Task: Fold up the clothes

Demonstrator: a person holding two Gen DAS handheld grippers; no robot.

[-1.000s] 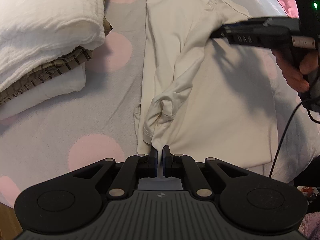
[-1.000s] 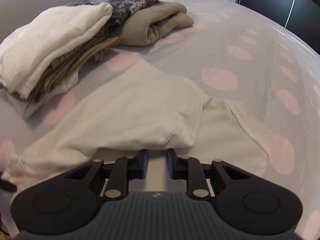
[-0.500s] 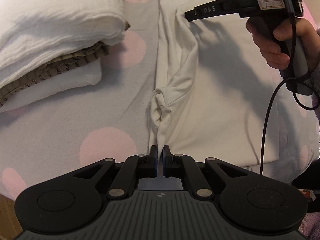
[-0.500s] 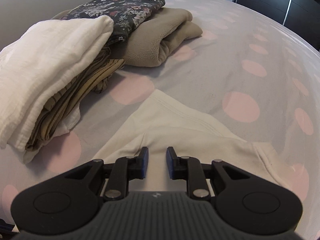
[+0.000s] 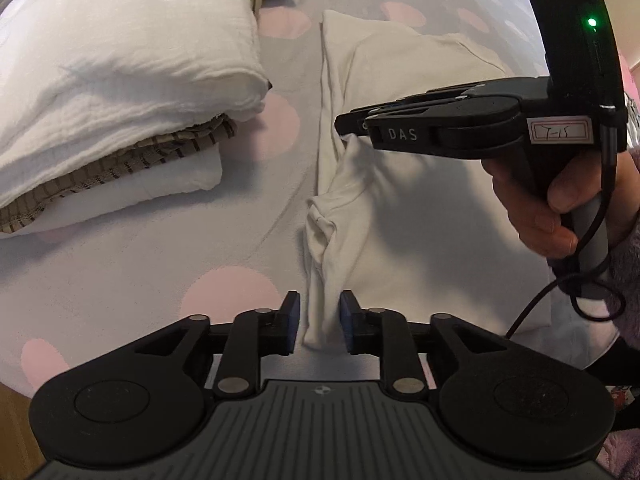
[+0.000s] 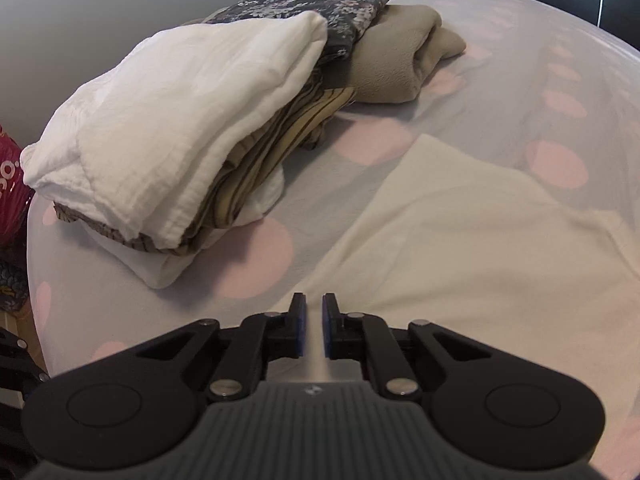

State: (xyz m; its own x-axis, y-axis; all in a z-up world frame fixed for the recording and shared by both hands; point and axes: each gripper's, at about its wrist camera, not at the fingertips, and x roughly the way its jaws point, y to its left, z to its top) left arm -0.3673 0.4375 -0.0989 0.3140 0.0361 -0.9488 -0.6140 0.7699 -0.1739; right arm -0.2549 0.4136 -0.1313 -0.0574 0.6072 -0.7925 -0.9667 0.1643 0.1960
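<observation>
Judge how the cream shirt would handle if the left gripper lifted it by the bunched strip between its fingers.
Probably floppy: the cream shirt lies flat on the bed with soft creases, and the bunched strip sags between the left gripper, whose jaws have just been opening. Likely light, as the cloth looks thin. Lifted there, the fold would probably drape and come undone.

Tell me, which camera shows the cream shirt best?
The left wrist view: the cream shirt lies nearly whole, its bunched sleeve between the left gripper's open jaws. The right wrist view catches only one flat part.
</observation>
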